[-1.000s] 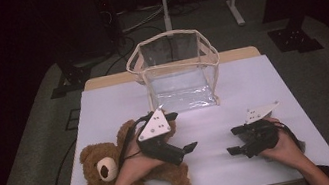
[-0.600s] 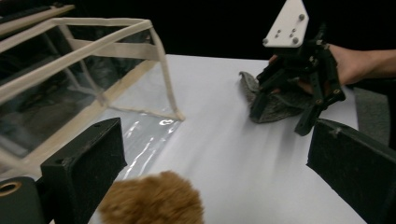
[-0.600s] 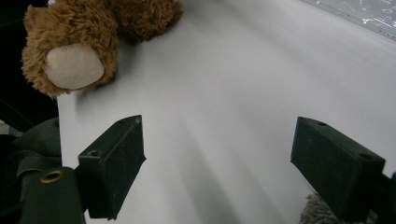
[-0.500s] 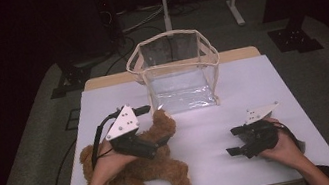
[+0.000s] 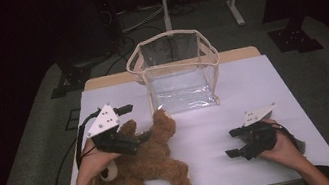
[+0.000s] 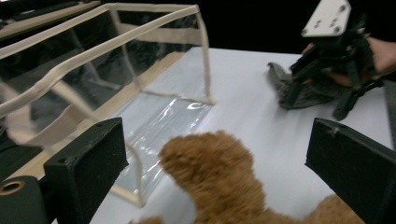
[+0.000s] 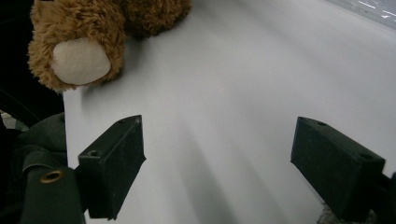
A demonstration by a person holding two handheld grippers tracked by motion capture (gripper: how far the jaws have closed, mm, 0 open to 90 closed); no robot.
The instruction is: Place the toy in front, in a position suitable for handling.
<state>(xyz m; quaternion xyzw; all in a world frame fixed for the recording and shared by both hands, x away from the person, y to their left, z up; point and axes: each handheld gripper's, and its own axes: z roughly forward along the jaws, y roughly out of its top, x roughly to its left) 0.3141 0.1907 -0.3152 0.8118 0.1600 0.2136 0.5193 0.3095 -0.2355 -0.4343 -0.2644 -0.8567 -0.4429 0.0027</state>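
A brown teddy bear (image 5: 150, 158) lies at the front left of the white table (image 5: 253, 88), one limb (image 5: 163, 123) reaching toward the bag. My left gripper (image 5: 133, 124) hovers over the bear's upper part, held in a hand. In the left gripper view its jaws stand wide apart, open, with the bear's furry limb (image 6: 212, 175) low between them and untouched. My right gripper (image 5: 233, 143) rests open at the front right over bare table. In the right gripper view (image 7: 219, 154) nothing sits between its pads, and the bear's pale-soled foot (image 7: 80, 60) lies at the upper left.
A clear plastic bag with a cream rim (image 5: 176, 67) stands open at the table's back middle, and its wall (image 6: 93, 84) is close on the left in the left gripper view. A grey cloth (image 6: 289, 88) lies under the right hand. Dark floor surrounds the table.
My left gripper has swung left and back across the bear. The bear has turned, one limb now pointing at the bag. The right gripper has stayed put.
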